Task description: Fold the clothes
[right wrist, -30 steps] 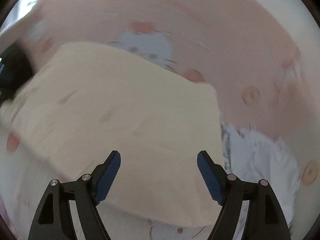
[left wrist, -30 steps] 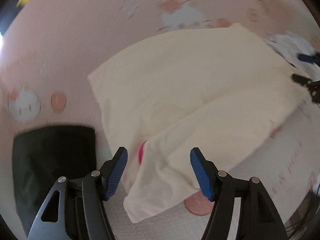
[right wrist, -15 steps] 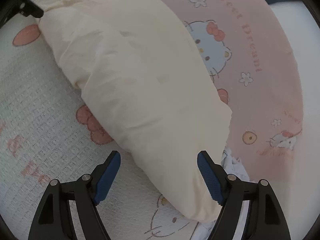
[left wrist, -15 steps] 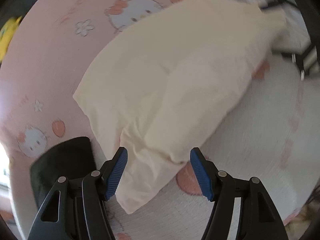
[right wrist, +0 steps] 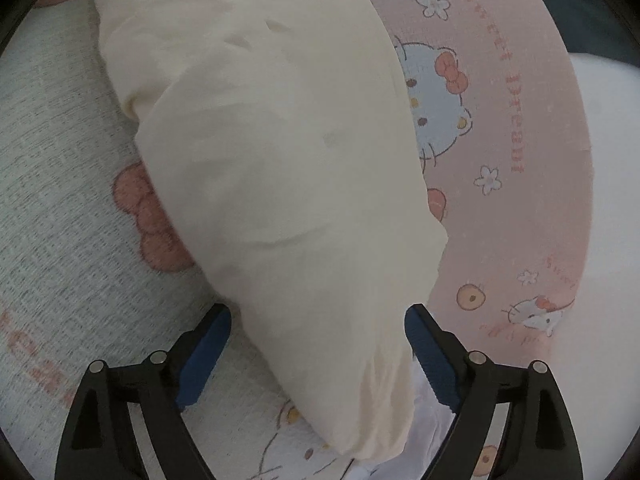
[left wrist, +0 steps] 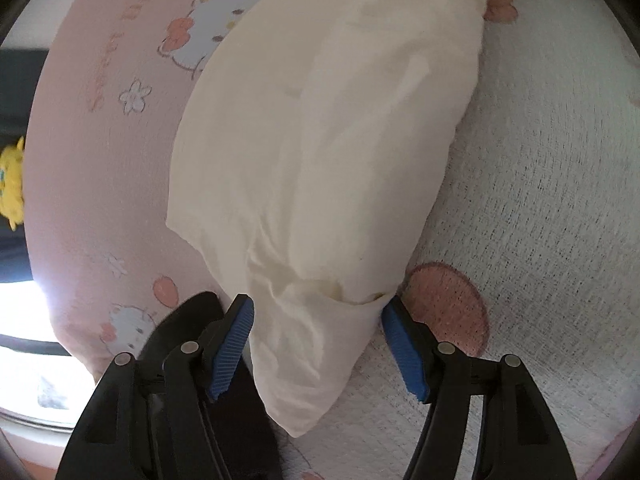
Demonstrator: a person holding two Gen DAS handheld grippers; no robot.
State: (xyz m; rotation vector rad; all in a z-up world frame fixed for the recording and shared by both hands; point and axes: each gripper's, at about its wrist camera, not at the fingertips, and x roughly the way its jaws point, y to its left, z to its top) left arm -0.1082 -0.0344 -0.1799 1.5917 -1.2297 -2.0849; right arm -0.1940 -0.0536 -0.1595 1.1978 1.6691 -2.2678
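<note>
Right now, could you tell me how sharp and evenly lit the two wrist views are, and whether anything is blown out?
Left wrist view: sharp on the cream garment and knit blanket, with blown-out glare at the lower left edge. Right wrist view: softer, evenly lit, the garment slightly hazy, a pale overexposed patch at the right. Both bend strongly toward the fisheye rim.

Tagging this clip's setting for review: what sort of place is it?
Most likely a bedroom at home, with the work done on a bed. A cream garment lies on a soft pink and white cartoon-cat blanket, and a yellow plush toy sits beyond its edge.
</note>
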